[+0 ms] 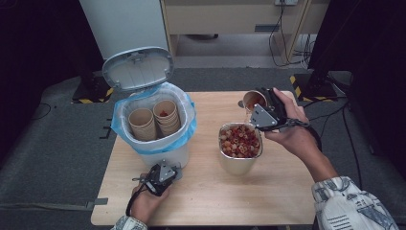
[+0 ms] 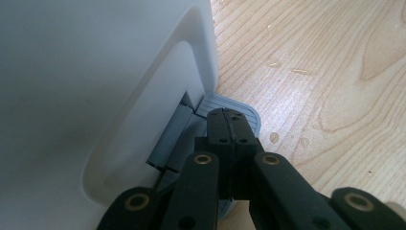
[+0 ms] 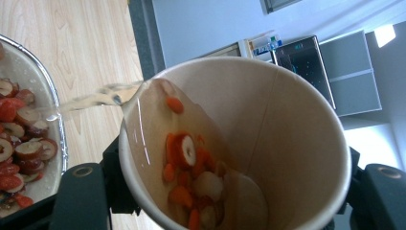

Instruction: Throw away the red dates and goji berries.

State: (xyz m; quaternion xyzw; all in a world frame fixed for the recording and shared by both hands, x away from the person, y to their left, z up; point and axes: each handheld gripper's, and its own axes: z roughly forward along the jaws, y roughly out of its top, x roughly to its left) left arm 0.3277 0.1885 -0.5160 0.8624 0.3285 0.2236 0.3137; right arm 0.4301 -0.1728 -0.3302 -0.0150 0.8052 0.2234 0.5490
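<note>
In bin [image 1: 125,112]: two cup stacks [image 1: 154,119]; right hand-held gripper [image 1: 261,108] tilts one cup [image 1: 252,99].

Even, soft light on the table [image 1: 268,201]; dark corners up high, close bin [image 2: 72,96] wall blurred, faint glare.
</note>
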